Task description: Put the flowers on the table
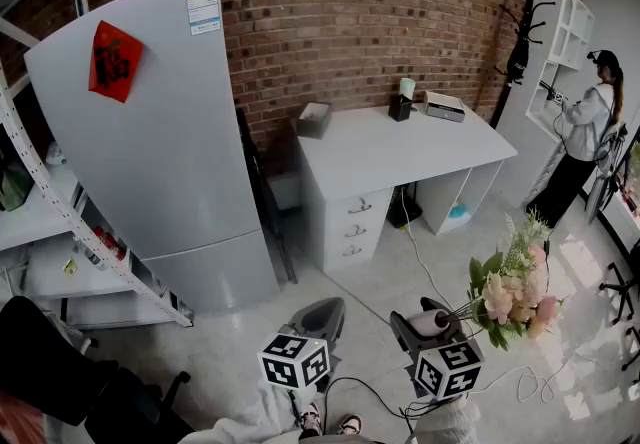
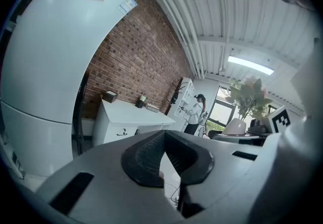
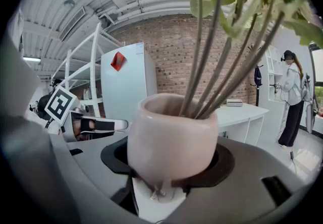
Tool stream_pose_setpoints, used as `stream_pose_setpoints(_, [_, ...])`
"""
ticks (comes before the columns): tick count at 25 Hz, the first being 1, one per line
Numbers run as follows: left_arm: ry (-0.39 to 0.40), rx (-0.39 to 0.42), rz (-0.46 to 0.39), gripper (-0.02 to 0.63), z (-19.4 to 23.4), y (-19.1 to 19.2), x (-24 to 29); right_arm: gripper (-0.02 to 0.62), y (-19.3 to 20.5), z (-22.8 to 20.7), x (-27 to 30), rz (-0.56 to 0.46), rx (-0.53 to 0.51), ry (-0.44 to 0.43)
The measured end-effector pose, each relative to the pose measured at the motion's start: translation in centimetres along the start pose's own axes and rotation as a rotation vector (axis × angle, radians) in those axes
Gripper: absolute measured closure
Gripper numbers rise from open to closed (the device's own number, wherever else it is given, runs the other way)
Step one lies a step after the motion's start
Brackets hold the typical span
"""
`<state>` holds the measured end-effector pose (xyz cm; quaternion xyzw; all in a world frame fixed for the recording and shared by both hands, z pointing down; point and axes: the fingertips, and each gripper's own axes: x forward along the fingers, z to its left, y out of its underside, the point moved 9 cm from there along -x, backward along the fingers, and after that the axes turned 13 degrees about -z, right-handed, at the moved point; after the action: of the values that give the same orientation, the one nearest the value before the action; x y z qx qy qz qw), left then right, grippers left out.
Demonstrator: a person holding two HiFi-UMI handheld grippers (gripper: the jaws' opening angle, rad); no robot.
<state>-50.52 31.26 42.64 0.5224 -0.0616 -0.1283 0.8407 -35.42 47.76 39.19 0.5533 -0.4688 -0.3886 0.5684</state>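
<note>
1. Our right gripper (image 3: 169, 177) is clamped round the pink vase (image 3: 171, 137) of flowers (image 1: 515, 287), which is in the air, well short of the desk (image 1: 400, 147).
2. We should carry it upright toward the desk's bare front middle.
3. Our left gripper (image 2: 166, 155), jaws together and empty, should keep clear.

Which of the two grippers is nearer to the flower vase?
Right. The right gripper grips the pink flower vase in its jaws; the left gripper sits beside it, apart, holding nothing.
</note>
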Motion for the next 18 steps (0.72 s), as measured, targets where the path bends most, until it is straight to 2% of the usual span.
stream_pose_setpoints(7, [0.002,-0.008,0.005,0.6,0.1,0.3,0.2,0.345,0.2,-0.1,0.0,0.009,-0.003,0.004])
stream_pose_setpoints(12, [0.015,-0.014,0.012,0.6,0.6,0.3,0.4,0.345,0.3,0.2,0.5,0.016,0.044,-0.025])
stream_pose_setpoints(18, [0.043,-0.005,0.021,0.6,2.4,-0.4,0.8,0.345,0.4,0.8,2.2,0.033,0.013,0.01])
